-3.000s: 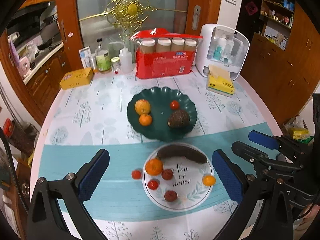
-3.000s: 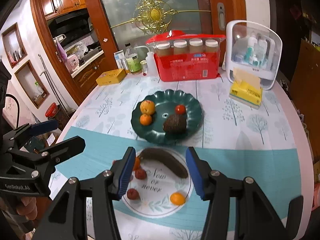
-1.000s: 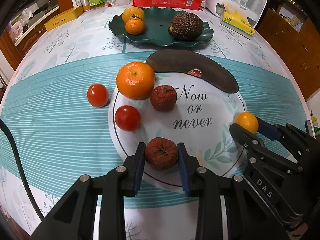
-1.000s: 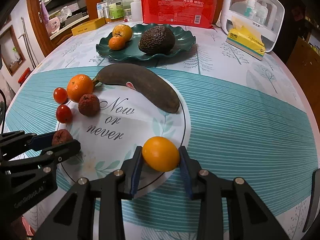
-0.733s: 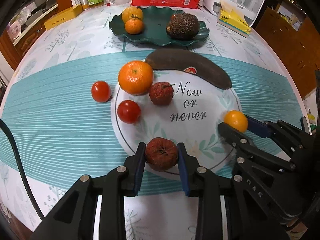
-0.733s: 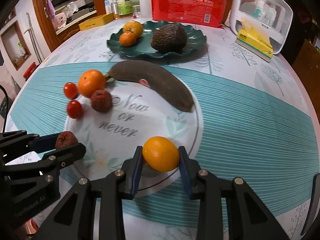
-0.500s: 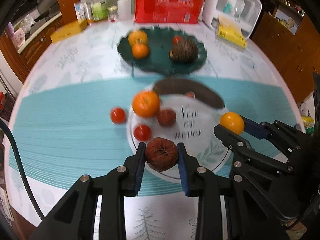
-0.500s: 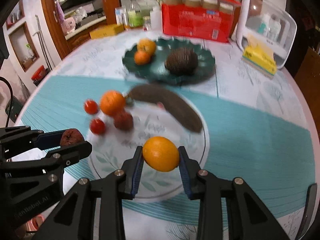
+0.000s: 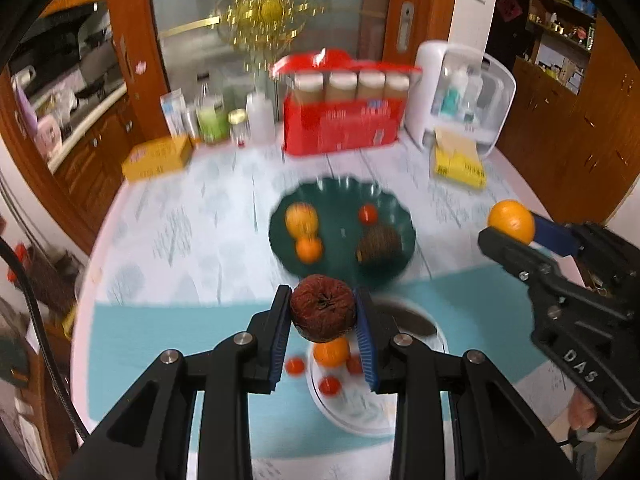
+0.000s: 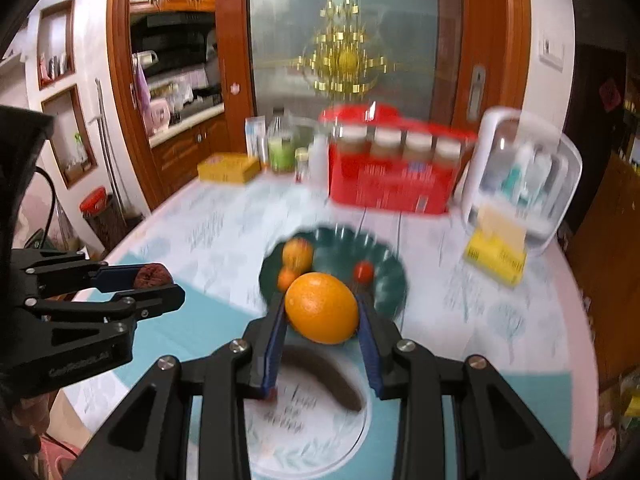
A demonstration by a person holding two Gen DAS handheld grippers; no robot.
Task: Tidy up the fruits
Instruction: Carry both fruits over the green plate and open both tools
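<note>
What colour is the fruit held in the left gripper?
Dark reddish-brown and wrinkled fruit, seen best in the left wrist view.

The left claw gripped a wrinkled brown fruit above the white plate, the green plate lying beyond.

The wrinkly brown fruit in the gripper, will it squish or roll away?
The wrinkly brown fruit looks shrivelled, so it is probably soft and may dent. The left gripper clamps its sides, so it likely won't slip. It is round, so once set on the green plate it might roll.
</note>
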